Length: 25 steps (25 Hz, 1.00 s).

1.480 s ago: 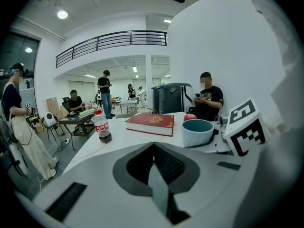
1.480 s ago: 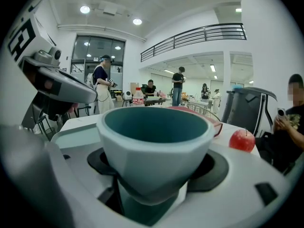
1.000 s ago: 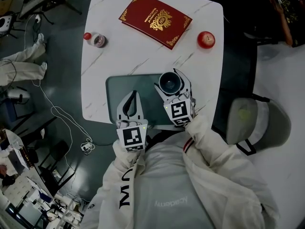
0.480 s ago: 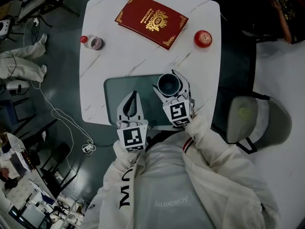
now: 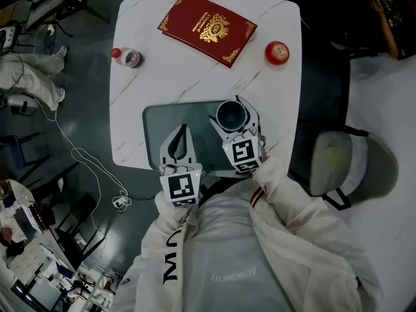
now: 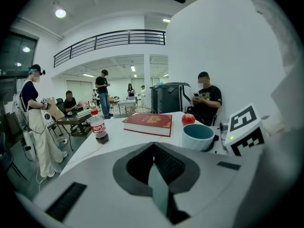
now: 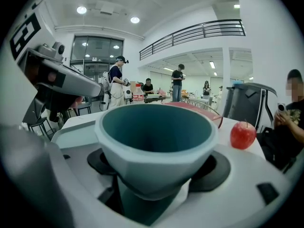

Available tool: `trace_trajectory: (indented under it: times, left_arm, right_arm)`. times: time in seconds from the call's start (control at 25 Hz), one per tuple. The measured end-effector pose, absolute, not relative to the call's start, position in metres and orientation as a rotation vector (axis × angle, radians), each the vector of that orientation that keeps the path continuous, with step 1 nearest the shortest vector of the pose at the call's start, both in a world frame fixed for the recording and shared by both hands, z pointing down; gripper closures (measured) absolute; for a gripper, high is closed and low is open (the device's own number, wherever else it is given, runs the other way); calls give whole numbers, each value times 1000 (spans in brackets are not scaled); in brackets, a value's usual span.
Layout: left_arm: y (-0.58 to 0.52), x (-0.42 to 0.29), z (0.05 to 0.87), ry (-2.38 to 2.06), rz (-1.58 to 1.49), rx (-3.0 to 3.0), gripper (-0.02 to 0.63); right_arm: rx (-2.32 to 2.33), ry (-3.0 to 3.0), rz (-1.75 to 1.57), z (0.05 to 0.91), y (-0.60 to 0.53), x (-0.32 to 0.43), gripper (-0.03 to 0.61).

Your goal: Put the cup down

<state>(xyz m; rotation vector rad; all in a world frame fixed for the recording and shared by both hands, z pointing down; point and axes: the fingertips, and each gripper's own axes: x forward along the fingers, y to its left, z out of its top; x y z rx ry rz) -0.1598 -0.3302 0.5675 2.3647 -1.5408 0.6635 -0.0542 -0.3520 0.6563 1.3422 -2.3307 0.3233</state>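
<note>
White table (image 5: 195,70), book (image 5: 207,27), apple (image 5: 277,52), bottle (image 5: 128,57) beyond tray (image 5: 162,119); cup (image 5: 231,116) clamped by right gripper (image 5: 226,109), left gripper (image 5: 182,129) closed

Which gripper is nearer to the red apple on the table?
Right. The right gripper, holding the cup, has the apple ahead and to its right; the left gripper, jaws together, is farther away on the cup's other side.

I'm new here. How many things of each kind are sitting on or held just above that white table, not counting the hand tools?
Book: 1
Apple: 1
Bottle: 1
Tray: 1
Cup: 1
Total: 5
</note>
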Motion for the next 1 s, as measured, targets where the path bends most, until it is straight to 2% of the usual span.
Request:
trace_trajectory:
  times: [1.0]
  left_arm:
    - [-289,-185,545,-1621,660,2321,603]
  right_arm:
    - [1247,-2261,483,672,-334,-52,184]
